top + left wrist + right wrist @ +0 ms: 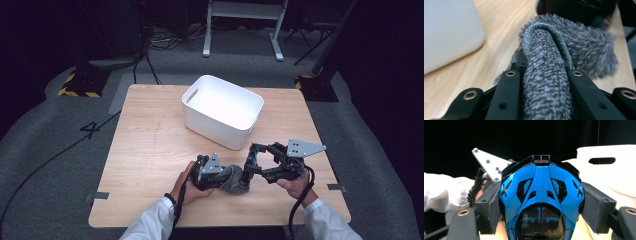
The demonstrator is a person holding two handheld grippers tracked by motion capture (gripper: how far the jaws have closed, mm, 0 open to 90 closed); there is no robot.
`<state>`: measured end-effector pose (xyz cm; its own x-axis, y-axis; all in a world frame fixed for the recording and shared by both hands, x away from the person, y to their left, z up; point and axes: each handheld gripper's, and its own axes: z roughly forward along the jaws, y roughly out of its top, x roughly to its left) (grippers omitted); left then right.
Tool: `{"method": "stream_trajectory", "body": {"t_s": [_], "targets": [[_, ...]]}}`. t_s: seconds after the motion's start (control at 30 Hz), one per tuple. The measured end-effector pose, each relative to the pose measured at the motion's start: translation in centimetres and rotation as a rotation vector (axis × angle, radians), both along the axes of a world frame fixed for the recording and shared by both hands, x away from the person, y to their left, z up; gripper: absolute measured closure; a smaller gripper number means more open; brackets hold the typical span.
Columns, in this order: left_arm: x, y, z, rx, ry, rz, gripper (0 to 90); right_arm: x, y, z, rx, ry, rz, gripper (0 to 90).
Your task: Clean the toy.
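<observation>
Grey fuzzy cloth (549, 82) cut off at bottom edge; white bin (449, 32) blurred, cropped left. Blue-black toy (541, 200) bottom cropped; dark object behind cloth unclear.

On the worktop (145, 150), the bin (222, 111) stands toward the far side. Nearer the person, the cloth (234, 180) lies between the left hand-held gripper (207, 172) and the right hand-held gripper (265, 162).

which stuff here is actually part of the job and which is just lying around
In use:
- grey fluffy cloth, clamped by the left gripper
- blue and black toy, clamped by the right gripper
- white bin, probably the drop spot

Just around:
- table
- cables on the floor
- white stand
</observation>
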<state>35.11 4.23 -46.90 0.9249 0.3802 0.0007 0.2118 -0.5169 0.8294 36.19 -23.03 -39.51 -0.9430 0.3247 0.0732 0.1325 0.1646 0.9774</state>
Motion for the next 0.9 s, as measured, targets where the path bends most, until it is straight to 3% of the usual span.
{"method": "stream_trajectory", "body": {"t_s": [0.17, 0.37, 0.47, 0.57, 0.73, 0.77, 0.9], "targets": [[-0.6, -0.3, -0.2, 0.02, 0.005, -0.049, 73.7, 0.4, -0.5, -0.1, -0.01, 0.007, -0.03, 26.7], [-1.4, -0.9, -0.6, 0.043, 0.0, -0.158, 73.7, 0.9, -1.3, 0.0, -0.013, 0.011, -0.067, 26.7], [-0.9, -0.9, -0.5, 0.006, 0.001, -0.094, 73.7, 1.2, -1.6, -0.2, -0.002, 0.03, -0.072, 26.7], [-0.2, 0.0, 0.4, -0.079, 0.0, -0.058, 73.8, 1.1, -1.6, -0.2, -0.006, 0.033, -0.054, 26.7], [-0.7, 1.4, 2.2, -0.182, -0.053, -0.068, 73.8, 0.8, -0.8, -0.6, -0.064, 0.045, -0.02, 26.6], [-0.9, 1.5, 2.4, -0.193, -0.056, -0.081, 73.8, 0.7, -0.6, -0.7, -0.079, 0.048, -0.022, 26.6], [-1.5, 1.9, 2.6, -0.157, -0.063, -0.141, 73.8, 0.7, -0.3, -0.9, -0.094, 0.05, -0.038, 26.7]]}}
